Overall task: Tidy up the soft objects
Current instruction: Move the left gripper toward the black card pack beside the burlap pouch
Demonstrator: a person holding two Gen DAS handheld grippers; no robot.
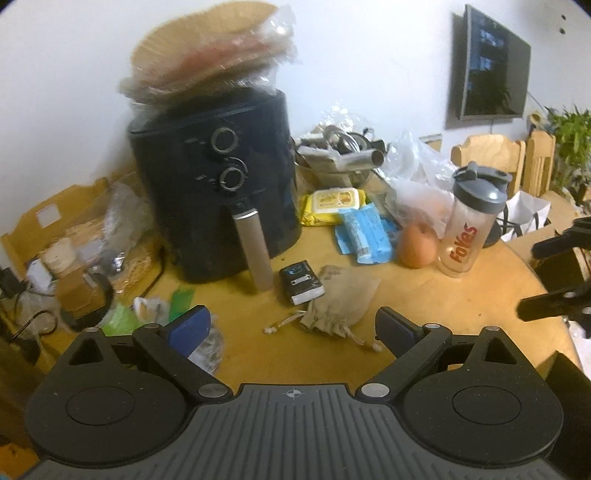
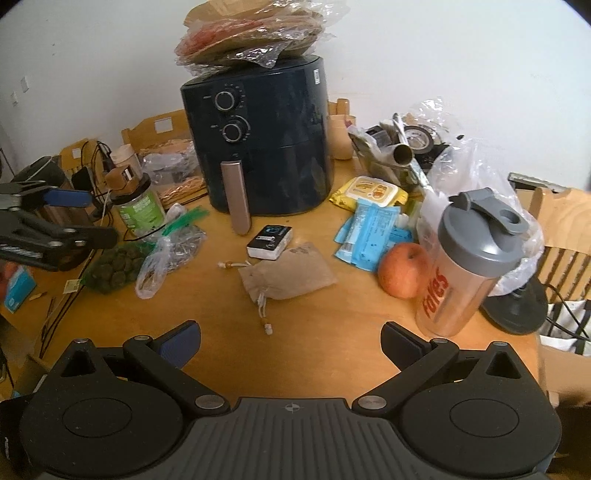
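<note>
I hold both grippers above the round wooden surface (image 2: pixel 332 350), and neither carries anything. The left gripper (image 1: pixel 293 328) has its jaws spread wide, and so does the right gripper (image 2: pixel 290 341). Between them, on bare wood, lies the beige cloth drawstring pouch (image 2: pixel 286 277), flat, its corded neck pointing toward me with the beaded string ends trailing loose. Its far edge is touching or just short of the small black and white box (image 2: pixel 269 242); I cannot tell which. Behind that stands the dark blue air fryer (image 2: pixel 258 136) with a stack of plastic-wrapped paper liners (image 2: pixel 255 33) on top. To the right of the pouch sit blue wrapped packets (image 2: pixel 369 232), a yellow wet-wipe pack (image 2: pixel 371 190), a reddish apple (image 2: pixel 402 269) and a clear shaker bottle with a grey lid (image 2: pixel 465 266). A mesh bag of dark green round things (image 2: pixel 114 269) lies to the left.
</note>
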